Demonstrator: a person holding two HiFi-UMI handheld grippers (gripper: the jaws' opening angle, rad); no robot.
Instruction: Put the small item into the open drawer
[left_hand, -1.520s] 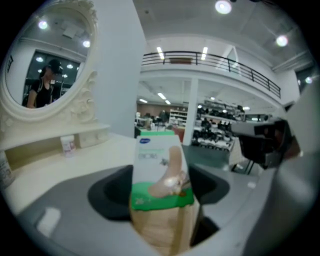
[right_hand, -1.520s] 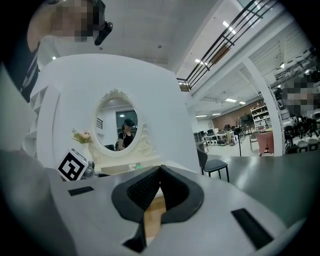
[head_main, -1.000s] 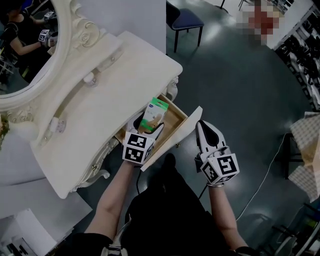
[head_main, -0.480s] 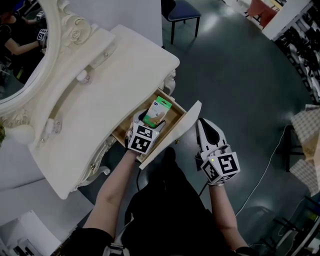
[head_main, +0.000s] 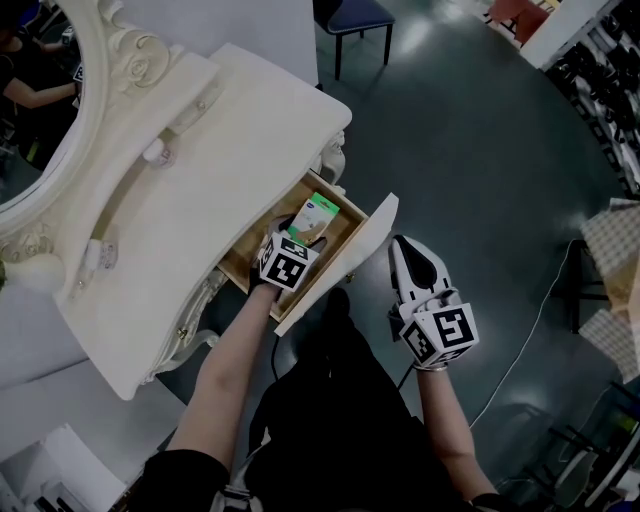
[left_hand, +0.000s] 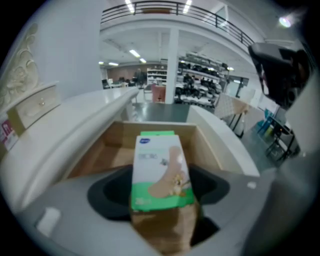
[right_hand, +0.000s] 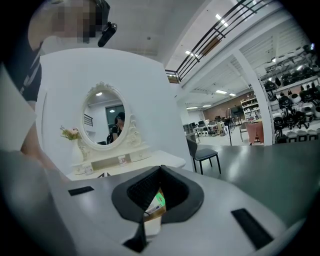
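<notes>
Left gripper (head_main: 296, 240) clamps the plaster box (head_main: 314, 216) between its jaws - box sits tilted inside the open drawer (head_main: 345, 252) of the white dressing table (head_main: 200, 180). Right gripper (head_main: 403, 250) - jaws pressed together, nothing held, just beside the drawer front.

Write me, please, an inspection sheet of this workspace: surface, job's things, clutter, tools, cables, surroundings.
Surface: white dressing table, with one drawer pulled out.
Job's things: plaster box held over the open drawer, not yet released; contact with the drawer bottom cannot be told.
Clutter: nothing seen.
Tools: left tool shut on the plaster box; right tool shut and empty, beside the drawer front.
Cables: thin cable lying on the floor at right.
Surroundings: oval mirror, chair, dark floor.
</notes>
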